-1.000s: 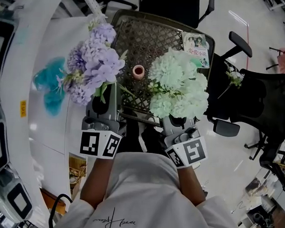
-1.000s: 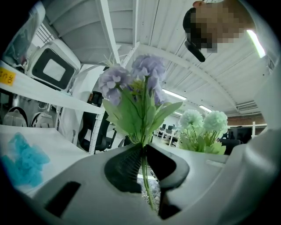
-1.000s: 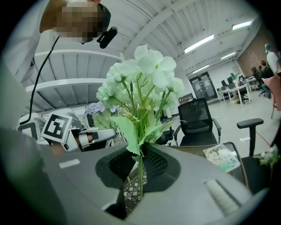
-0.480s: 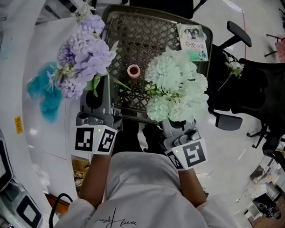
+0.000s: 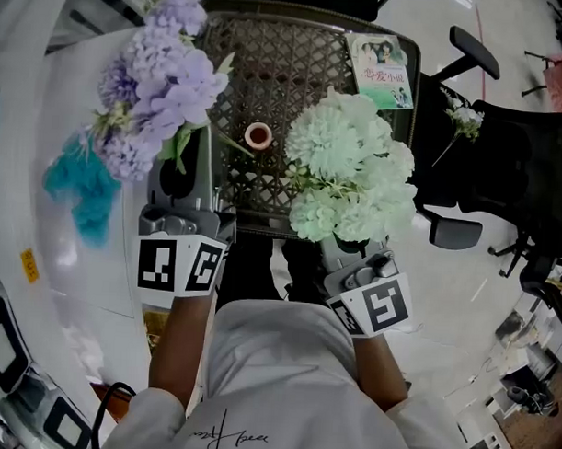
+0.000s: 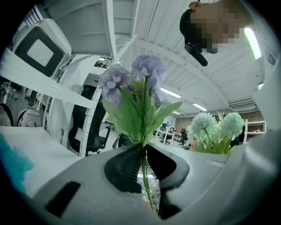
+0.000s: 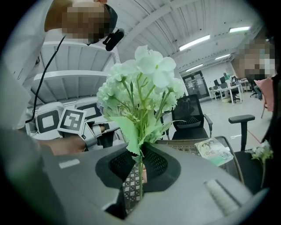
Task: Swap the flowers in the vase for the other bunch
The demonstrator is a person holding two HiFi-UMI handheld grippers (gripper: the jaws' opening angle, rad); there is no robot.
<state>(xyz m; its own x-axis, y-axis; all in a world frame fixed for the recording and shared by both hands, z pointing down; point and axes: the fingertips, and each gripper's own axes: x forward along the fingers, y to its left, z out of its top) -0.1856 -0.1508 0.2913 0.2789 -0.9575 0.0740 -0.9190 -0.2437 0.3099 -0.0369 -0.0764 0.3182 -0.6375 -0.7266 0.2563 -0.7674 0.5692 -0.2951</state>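
A purple flower bunch [image 5: 162, 81] stands upright in my left gripper [image 5: 186, 174], whose jaws are shut on its thin green stem [image 6: 145, 173]. My right gripper [image 5: 352, 242] is shut on the stem [image 7: 139, 176] of a pale green bunch [image 5: 352, 171], and those blooms hide its jaws in the head view. Between the two bunches a small pink vase [image 5: 258, 134] stands on the dark woven table [image 5: 296, 58], with nothing showing in its mouth. Both bunches are held above the table's near edge, apart from the vase.
A booklet [image 5: 383, 71] lies at the woven table's far right corner. Black office chairs [image 5: 522, 172] stand to the right, one carrying a small flower sprig [image 5: 464, 117]. On the left, a white table [image 5: 64, 119] holds a teal object [image 5: 75, 189].
My left gripper has carried the purple bunch a little leftward and up, away from the vase. The right gripper and its pale green bunch have hardly shifted.
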